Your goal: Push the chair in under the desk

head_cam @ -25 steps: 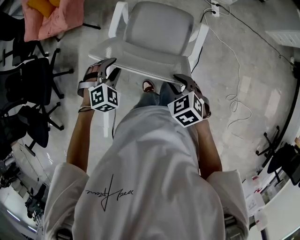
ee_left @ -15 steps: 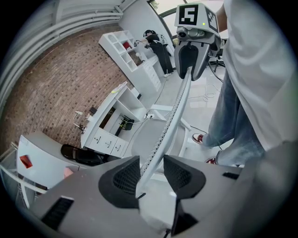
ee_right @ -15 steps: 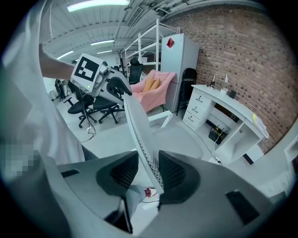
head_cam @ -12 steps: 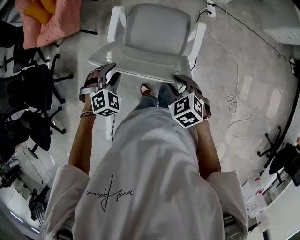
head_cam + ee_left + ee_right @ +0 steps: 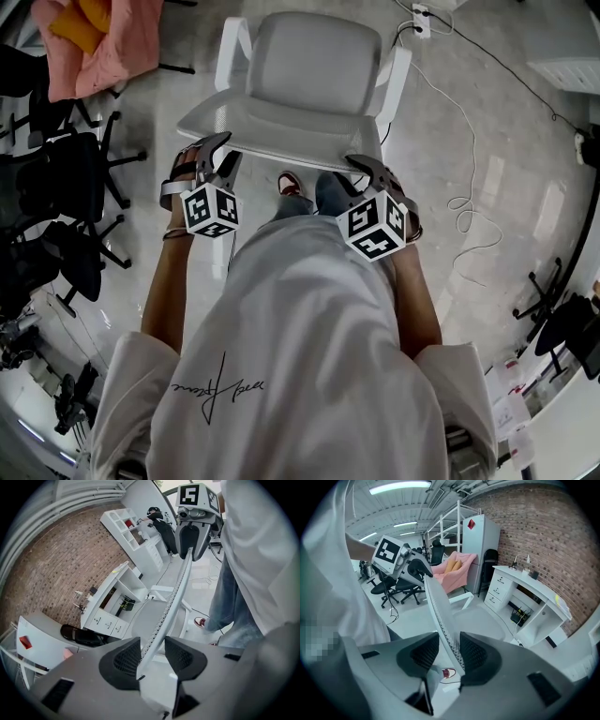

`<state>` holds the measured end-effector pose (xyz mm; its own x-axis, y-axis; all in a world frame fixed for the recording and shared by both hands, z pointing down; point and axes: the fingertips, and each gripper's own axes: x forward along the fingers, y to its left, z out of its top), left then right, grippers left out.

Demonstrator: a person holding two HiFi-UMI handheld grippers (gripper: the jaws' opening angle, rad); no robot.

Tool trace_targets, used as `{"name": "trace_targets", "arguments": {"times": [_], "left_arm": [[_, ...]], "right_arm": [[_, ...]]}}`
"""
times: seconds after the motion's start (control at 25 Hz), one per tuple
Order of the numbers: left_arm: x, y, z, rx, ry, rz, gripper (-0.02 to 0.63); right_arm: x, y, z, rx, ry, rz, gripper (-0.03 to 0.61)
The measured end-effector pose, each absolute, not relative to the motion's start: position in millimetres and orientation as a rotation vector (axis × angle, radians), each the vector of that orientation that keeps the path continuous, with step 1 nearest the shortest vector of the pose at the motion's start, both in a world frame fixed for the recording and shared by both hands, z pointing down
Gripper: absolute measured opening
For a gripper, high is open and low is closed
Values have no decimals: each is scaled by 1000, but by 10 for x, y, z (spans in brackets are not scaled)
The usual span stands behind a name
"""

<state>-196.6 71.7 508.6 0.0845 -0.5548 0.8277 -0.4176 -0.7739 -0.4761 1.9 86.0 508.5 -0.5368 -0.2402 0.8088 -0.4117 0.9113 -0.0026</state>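
The white mesh chair (image 5: 314, 66) stands before the person, the top rim of its backrest nearest them. Both forearms reach forward and down, the left gripper (image 5: 217, 148) at one end of the rim and the right gripper (image 5: 364, 167) at the other. Each pair of jaws stands partly apart astride the rim, which lies loosely between the pads, not clamped. The seat hides the chair's base.
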Motion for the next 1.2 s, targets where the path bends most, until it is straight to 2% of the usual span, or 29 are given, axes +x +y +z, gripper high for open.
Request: {"name": "trace_targets", "arguments": {"times": [1.2], "left_arm": [[-1217,-2,5083,-2193,1065,-1792,150]], "right_arm": [[770,-28,5101,487,-2236,172,173]]}}
